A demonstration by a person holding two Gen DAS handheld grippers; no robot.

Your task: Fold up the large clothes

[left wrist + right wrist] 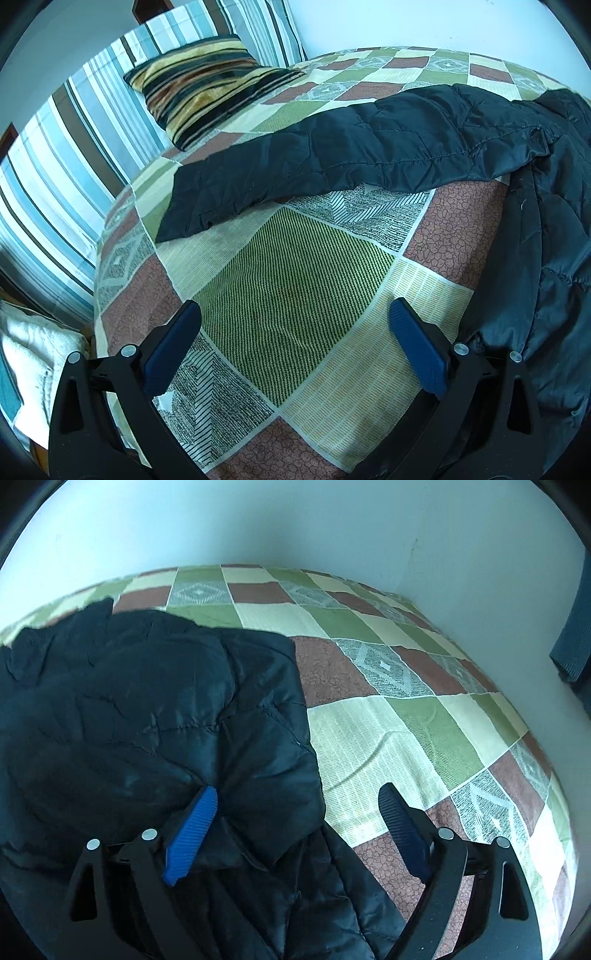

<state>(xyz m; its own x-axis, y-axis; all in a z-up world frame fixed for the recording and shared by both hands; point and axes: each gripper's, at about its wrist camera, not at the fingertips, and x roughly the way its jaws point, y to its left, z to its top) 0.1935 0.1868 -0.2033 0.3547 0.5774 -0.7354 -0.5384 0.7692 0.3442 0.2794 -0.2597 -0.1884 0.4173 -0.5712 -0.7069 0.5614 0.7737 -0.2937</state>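
A black quilted jacket (369, 147) lies on the patchwork bedspread (295, 280). In the left wrist view one sleeve stretches left toward the pillow and the body hangs at the right edge. My left gripper (295, 314) is open and empty above bare bedspread, below the sleeve. In the right wrist view the jacket body (147, 709) fills the left half. My right gripper (299, 797) is open over the jacket's right edge, its left finger (192, 834) resting on the fabric, its right finger (402, 830) over the bedspread (388, 731).
A striped brown and cream pillow (207, 85) lies at the head of the bed. Blue striped bedding (55, 177) lies along the left. A white wall (295, 524) borders the bed's far side. A dark object (576, 627) hangs at the right.
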